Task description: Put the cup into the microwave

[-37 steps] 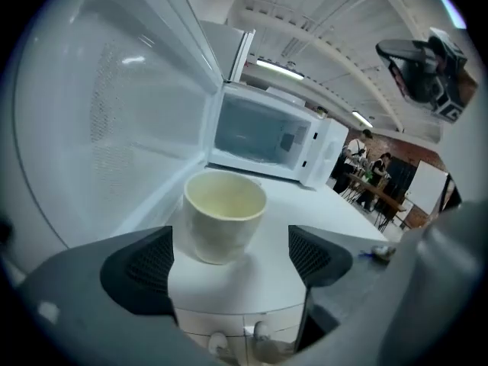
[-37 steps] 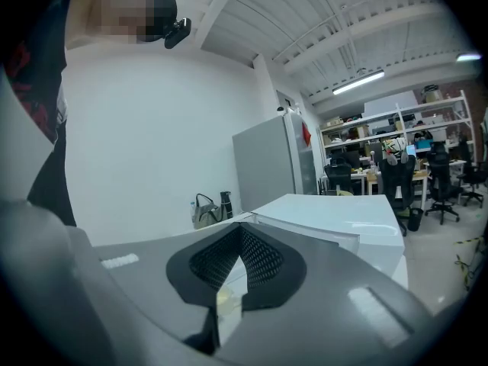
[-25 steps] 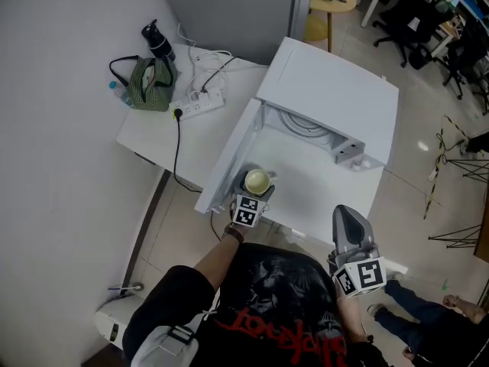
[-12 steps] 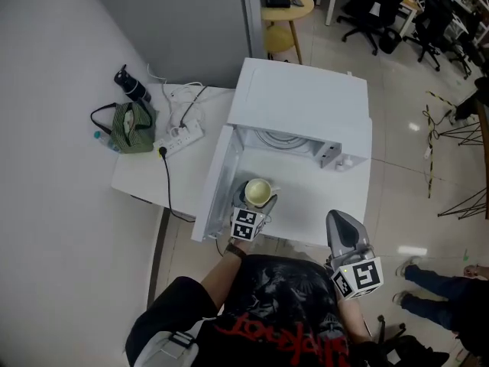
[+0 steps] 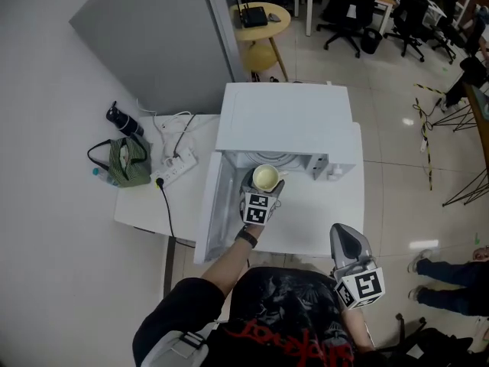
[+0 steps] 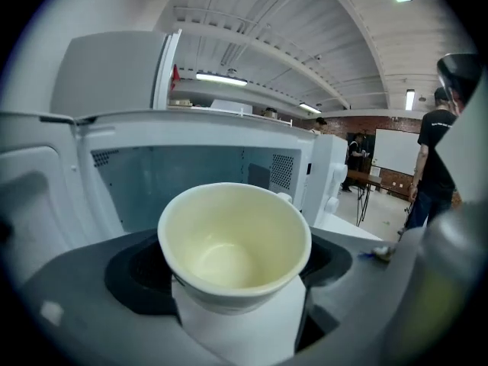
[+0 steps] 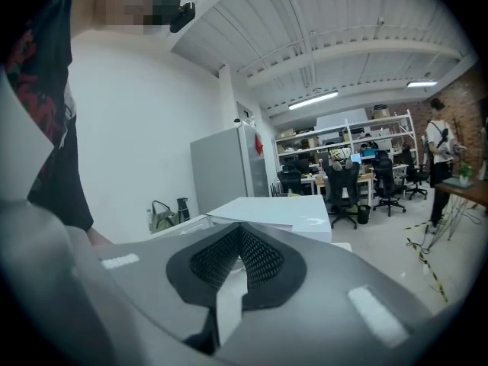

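Observation:
A cream cup [image 5: 265,178] [image 6: 233,244] sits upright between the jaws of my left gripper [image 5: 262,192] [image 6: 236,296], which is shut on it. The cup hangs just in front of the open mouth of the white microwave [image 5: 284,115] [image 6: 191,170]; its door [image 5: 212,205] swings out to the left. My right gripper [image 5: 348,245] [image 7: 242,261] is low at the right, near the person's body, jaws shut with nothing in them. In the right gripper view the microwave [image 7: 274,208] shows ahead.
The microwave stands on a white table [image 5: 153,205] with a power strip [image 5: 175,167], a green bag [image 5: 123,161] and a dark bottle [image 5: 121,120]. A grey cabinet [image 5: 160,37] stands behind. Office chairs [image 5: 348,6] and a yellow round table [image 5: 263,23] lie beyond.
My left gripper has carried the cup forward, up to the microwave's opening. The head view has shifted back. The right gripper has stayed near the body.

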Demonstrator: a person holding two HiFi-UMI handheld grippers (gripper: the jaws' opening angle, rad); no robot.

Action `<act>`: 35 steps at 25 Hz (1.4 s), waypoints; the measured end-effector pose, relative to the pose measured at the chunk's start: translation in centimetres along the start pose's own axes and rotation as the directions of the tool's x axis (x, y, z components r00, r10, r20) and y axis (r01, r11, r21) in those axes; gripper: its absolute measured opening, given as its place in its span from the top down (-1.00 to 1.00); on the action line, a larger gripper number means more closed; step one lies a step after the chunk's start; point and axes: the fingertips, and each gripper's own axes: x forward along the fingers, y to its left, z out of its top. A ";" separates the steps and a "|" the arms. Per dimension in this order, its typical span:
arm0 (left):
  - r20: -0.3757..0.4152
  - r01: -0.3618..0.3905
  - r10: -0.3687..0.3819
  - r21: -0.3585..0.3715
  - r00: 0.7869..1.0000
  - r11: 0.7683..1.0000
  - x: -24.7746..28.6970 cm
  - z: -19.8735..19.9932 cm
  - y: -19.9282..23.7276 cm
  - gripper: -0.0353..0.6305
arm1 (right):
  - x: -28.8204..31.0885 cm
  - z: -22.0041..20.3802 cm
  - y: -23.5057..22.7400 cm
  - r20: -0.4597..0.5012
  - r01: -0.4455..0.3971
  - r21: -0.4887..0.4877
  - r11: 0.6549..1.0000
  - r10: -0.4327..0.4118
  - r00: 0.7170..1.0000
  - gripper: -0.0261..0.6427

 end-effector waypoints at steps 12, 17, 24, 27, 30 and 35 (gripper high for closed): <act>-0.045 0.002 -0.001 0.013 0.999 1.000 8.4 2.0 4.0 -0.45 | -2.1 -0.9 -2.5 -0.031 0.153 0.037 0.988 -0.152 0.988 0.92; -0.060 0.002 -0.003 -0.013 0.998 1.000 10.5 2.1 5.1 -0.45 | -2.5 -1.3 -2.5 -0.040 0.187 0.043 0.981 -0.186 0.982 0.92; -0.038 -0.077 0.075 -0.073 0.996 0.994 12.0 1.8 6.8 -0.44 | -2.4 -1.7 -2.3 -0.051 0.208 0.052 0.977 -0.205 0.977 0.92; -0.031 -0.100 0.097 -0.107 0.995 0.989 12.1 2.3 7.4 -0.44 | -2.4 -1.7 -2.2 -0.054 0.219 0.055 0.974 -0.216 0.975 0.92; -0.025 -0.065 0.063 -0.106 0.998 0.992 13.0 2.4 7.3 -0.44 | -2.4 -1.8 -2.1 -0.056 0.226 0.058 0.972 -0.223 0.973 0.92; 0.040 0.007 -0.005 -0.063 0.999 0.998 12.2 3.7 6.3 -0.44 | -2.6 -2.1 -1.8 -0.056 0.232 0.062 0.971 -0.228 0.972 0.92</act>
